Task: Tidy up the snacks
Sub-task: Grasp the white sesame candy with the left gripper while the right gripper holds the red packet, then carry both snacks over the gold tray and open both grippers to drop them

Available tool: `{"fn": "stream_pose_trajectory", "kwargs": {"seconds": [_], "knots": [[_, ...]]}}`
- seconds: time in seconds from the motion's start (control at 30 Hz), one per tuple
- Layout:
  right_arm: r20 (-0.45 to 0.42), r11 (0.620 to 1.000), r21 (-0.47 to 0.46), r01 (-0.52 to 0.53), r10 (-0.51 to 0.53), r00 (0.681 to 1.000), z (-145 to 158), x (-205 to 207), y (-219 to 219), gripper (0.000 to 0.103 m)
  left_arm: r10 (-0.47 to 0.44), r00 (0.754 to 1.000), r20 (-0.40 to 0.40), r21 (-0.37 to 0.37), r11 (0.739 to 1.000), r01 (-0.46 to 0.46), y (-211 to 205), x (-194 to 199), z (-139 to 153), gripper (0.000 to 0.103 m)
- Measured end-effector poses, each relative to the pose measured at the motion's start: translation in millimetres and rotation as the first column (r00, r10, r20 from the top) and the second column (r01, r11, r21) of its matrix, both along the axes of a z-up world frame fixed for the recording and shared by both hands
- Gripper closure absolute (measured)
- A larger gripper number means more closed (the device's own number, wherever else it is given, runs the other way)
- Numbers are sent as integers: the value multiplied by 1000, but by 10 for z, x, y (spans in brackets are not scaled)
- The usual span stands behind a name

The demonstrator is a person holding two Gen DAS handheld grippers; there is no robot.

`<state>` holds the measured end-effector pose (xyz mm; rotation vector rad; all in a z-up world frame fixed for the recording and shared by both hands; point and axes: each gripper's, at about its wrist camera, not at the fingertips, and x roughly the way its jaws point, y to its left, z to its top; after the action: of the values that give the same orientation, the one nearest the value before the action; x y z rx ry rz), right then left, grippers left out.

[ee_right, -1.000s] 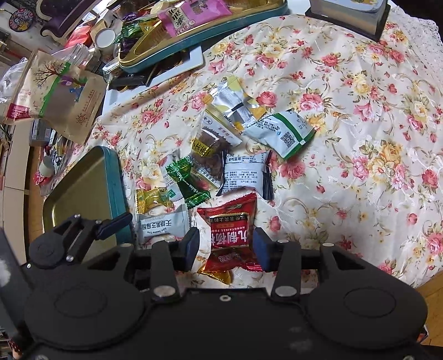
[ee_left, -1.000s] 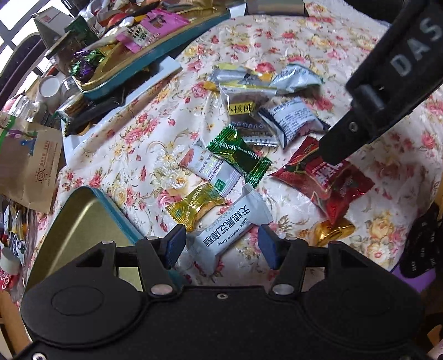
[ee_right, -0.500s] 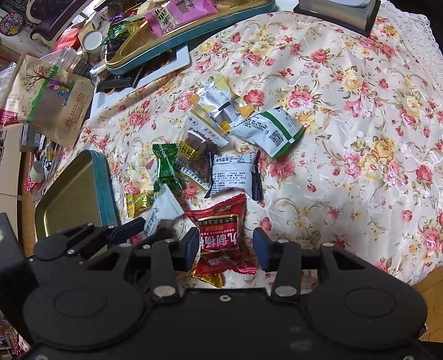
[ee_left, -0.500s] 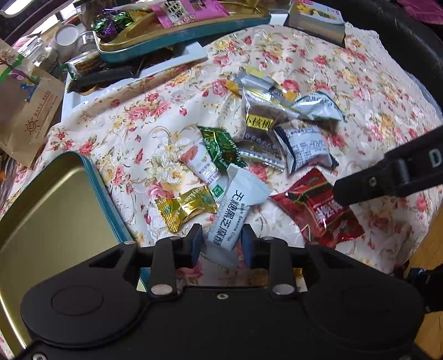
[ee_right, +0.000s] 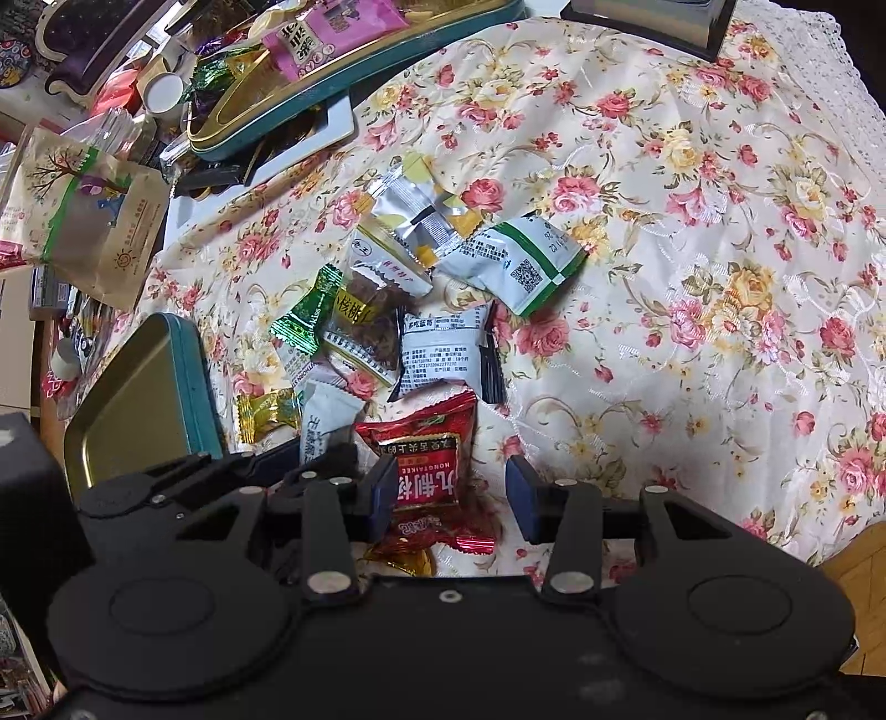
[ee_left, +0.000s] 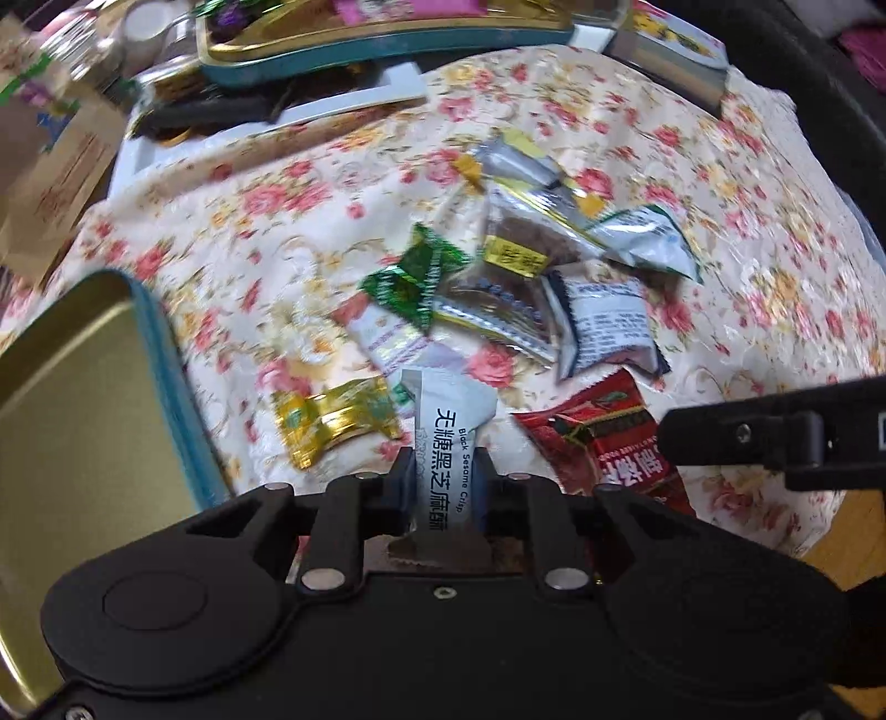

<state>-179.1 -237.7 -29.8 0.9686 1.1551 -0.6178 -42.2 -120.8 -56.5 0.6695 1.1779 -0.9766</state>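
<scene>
Your left gripper [ee_left: 442, 487] closing, pads pinching glossy white sesame-crisp sachet [ee_left: 449, 437] | your right gripper [ee_right: 451, 493] parted over crinkly red packet [ee_right: 423, 471] | gold tin tray [ee_left: 83, 387] at 9 o'clock | floral cloth [ee_left: 747, 260] on the counter

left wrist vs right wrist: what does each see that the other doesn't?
Left wrist only: the left tool closing, pads on the white Black Sesame Crisp packet, its lettering readable.

Right wrist only: the right tool with its jaws apart over the red packet; a gold candy under that packet; a pink packet in the far tin.

Both: the empty gold tin, the green candy and the floral cloth.
</scene>
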Motion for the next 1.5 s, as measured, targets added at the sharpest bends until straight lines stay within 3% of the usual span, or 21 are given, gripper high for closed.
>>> {"fn": "stream_pose_trajectory", "kwargs": {"seconds": [0.23,0.4,0.53,0.73,0.87,1.03,1.23,1.5], "knots": [[21,999,15,-48,47,999,-36,141,127,56,209,977,-49,-41,977,-211,200,353,328,76],[-57,995,-43,-92,90,994,-163,316,265,55,327,943,-57,-37,943,-329,381,589,554,76],[-97,992,-52,-115,110,989,-273,407,336,54,425,904,-44,-37,904,-426,597,851,705,76],[-133,987,-62,-148,139,981,-398,489,409,53,552,832,62,-34,834,-551,1010,1232,850,76],[-143,980,-92,-174,160,977,-398,520,448,52,599,792,117,-39,800,-599,1253,1429,895,76],[-156,976,-113,-189,170,973,-408,563,471,52,650,754,95,-14,758,-652,1492,1647,832,76],[-165,963,-143,-230,206,965,-399,586,519,60,684,719,123,5,724,-690,1648,1799,755,76],[-137,960,-106,-258,243,960,-271,621,602,61,680,718,148,54,720,-692,1724,1814,584,76]]}}
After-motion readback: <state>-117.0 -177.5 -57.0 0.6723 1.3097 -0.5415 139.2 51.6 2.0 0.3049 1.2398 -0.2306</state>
